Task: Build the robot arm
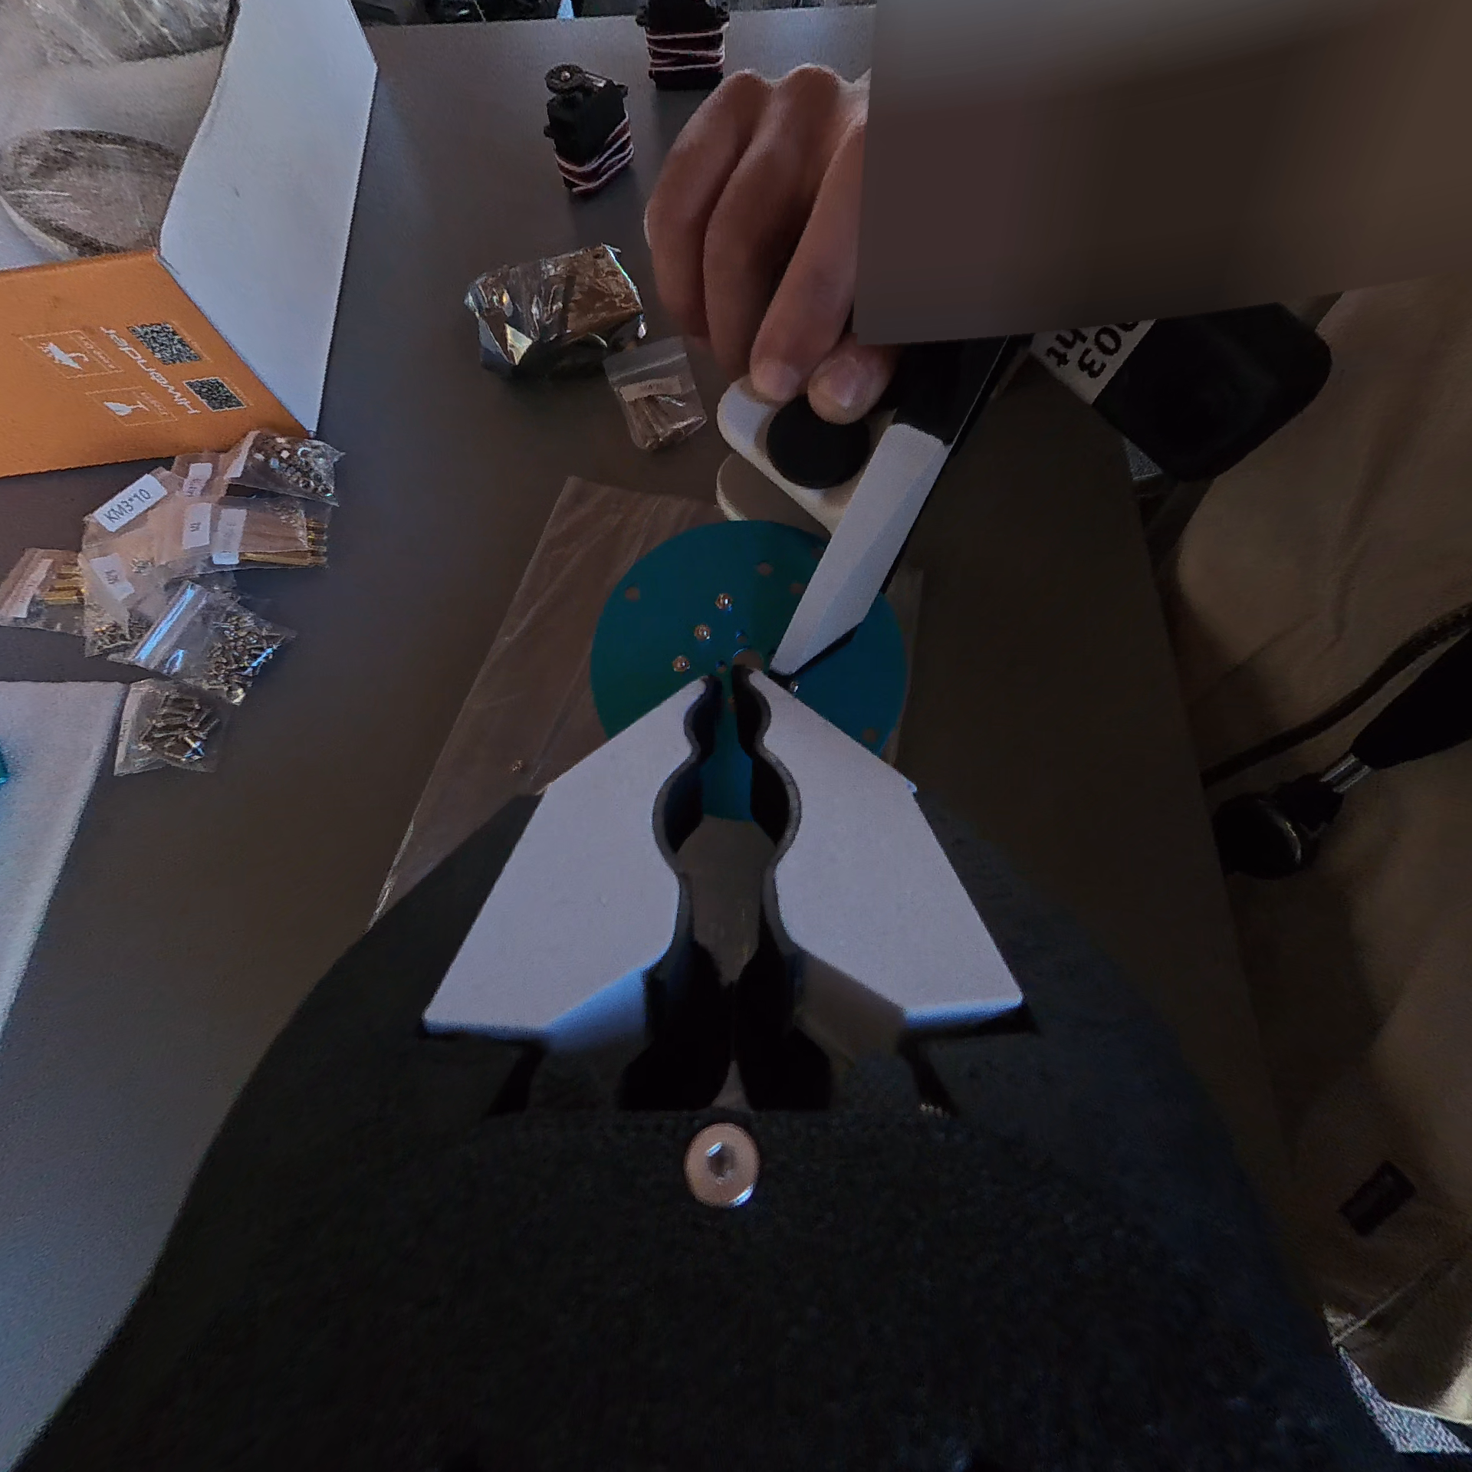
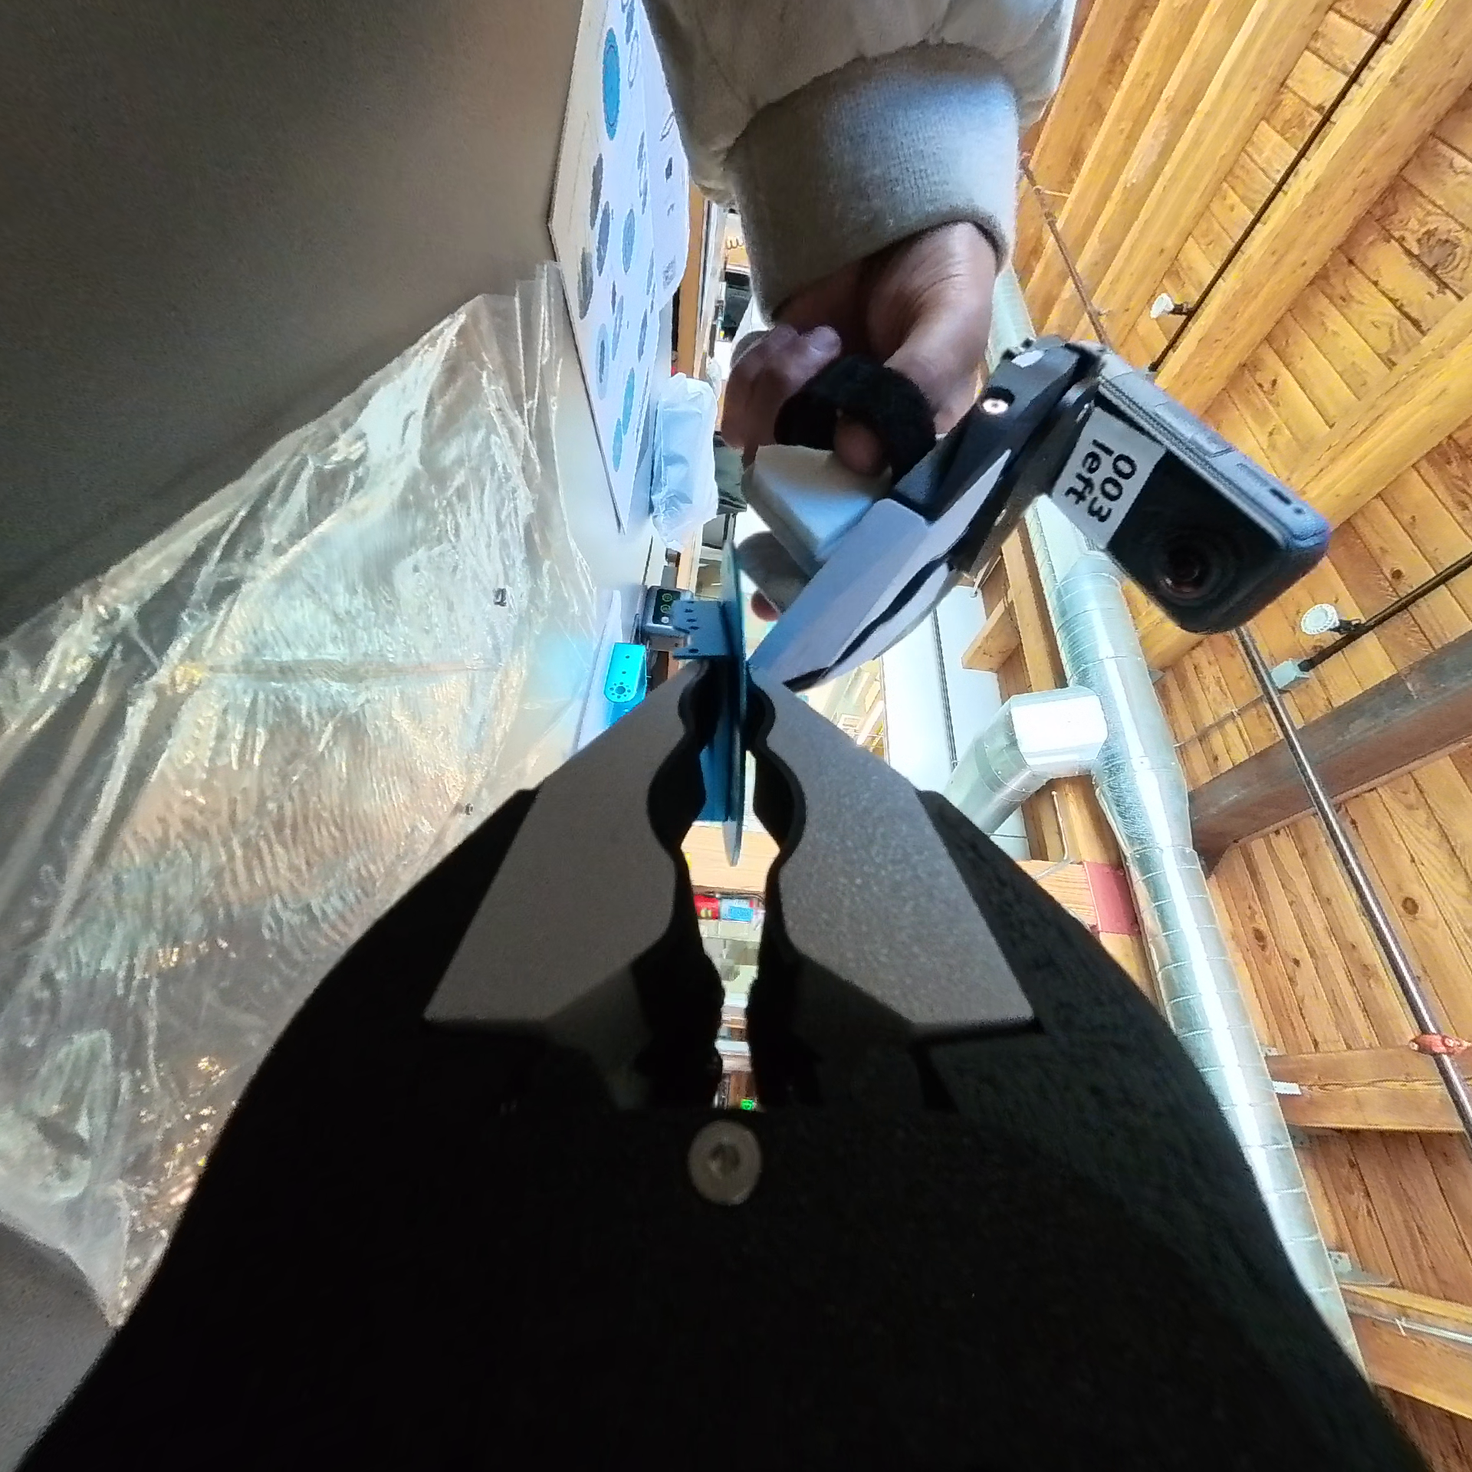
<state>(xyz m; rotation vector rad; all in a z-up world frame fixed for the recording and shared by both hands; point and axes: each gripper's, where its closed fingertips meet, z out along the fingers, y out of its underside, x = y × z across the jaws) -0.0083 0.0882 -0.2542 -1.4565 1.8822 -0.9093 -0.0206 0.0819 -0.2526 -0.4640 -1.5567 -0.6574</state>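
My right tool [image 2: 729, 685] was clamped on the blue disc [image 2: 737, 765] at frame centre. My left tool [image 1: 726, 681], tips nearly together, touched the disc [image 1: 677, 605] above the worktop [image 1: 446, 199].

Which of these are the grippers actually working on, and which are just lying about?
In hand: teal disc, clamped by right gripper; left gripper, shut, tips at its face.
Lying about: screw bags, orange box, black servos, foil-wrapped packet, clear plastic sheet.
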